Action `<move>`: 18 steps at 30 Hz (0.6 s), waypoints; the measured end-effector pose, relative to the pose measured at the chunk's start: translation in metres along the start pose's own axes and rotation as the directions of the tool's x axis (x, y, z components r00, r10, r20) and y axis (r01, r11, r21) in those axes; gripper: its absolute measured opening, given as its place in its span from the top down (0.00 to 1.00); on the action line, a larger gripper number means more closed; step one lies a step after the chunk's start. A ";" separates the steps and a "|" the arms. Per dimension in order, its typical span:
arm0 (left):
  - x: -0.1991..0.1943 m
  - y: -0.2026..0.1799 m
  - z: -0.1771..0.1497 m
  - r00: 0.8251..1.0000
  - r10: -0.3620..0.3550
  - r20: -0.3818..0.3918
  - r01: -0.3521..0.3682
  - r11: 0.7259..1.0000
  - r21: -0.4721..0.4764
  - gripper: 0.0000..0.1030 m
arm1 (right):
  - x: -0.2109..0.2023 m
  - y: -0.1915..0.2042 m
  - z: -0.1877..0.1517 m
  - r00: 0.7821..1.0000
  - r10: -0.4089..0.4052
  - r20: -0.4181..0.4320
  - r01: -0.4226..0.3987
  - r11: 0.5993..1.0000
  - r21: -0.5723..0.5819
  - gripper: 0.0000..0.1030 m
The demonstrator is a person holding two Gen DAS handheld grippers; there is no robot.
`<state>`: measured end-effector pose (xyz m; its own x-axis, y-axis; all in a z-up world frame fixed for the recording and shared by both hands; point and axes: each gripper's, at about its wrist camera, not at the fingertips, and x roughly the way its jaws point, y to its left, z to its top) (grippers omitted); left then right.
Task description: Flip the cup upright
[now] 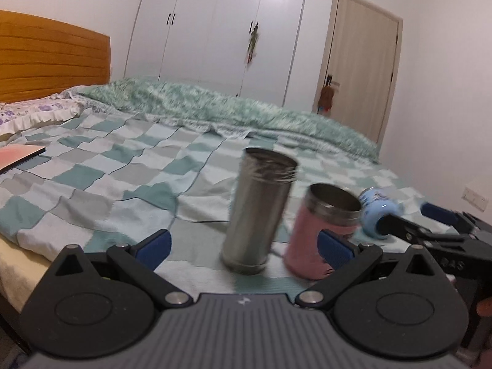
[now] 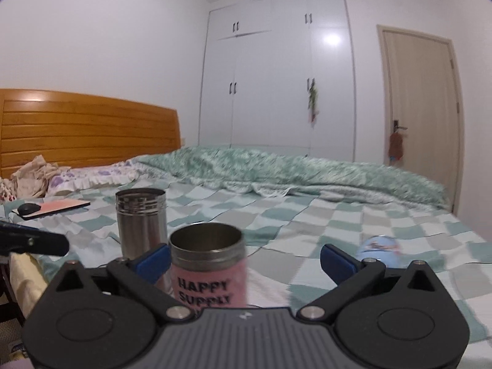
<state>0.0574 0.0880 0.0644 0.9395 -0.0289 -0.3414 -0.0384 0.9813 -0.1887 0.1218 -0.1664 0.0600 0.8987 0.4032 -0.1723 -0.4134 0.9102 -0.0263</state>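
Lower right of the right wrist view, the blue cup (image 2: 379,249) lies tipped beyond the right gripper (image 2: 245,261)'s right finger; both grippers gape, left gripper (image 1: 244,244) empty

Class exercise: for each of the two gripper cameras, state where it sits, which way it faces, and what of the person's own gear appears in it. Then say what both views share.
Left wrist: on the left gripper, low at the bed's edge, facing the wardrobe; its open blue fingers and the right gripper show.
Right wrist: on the right gripper, facing the headboard and wardrobe; open fingers show.
Shared: steel cup, pink cup, both upright, blue cup lying down, door.
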 end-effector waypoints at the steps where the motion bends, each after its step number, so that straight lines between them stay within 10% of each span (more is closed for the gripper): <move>1: -0.003 -0.004 -0.002 1.000 -0.005 0.010 0.005 1.000 -0.005 0.00 | -0.011 -0.003 -0.002 1.000 -0.009 0.006 0.009 1.000 -0.005 0.00; 18: -0.012 -0.069 -0.076 0.989 -0.021 0.148 0.002 0.992 0.122 0.00 | -0.112 -0.033 -0.073 0.986 -0.166 0.014 0.166 0.985 -0.043 0.00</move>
<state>0.0235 0.0058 0.0118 0.9802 -0.0207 -0.1972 0.0059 0.9971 -0.0756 0.0240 -0.2489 0.0088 0.9569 0.2479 -0.1513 -0.2640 0.9596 -0.0973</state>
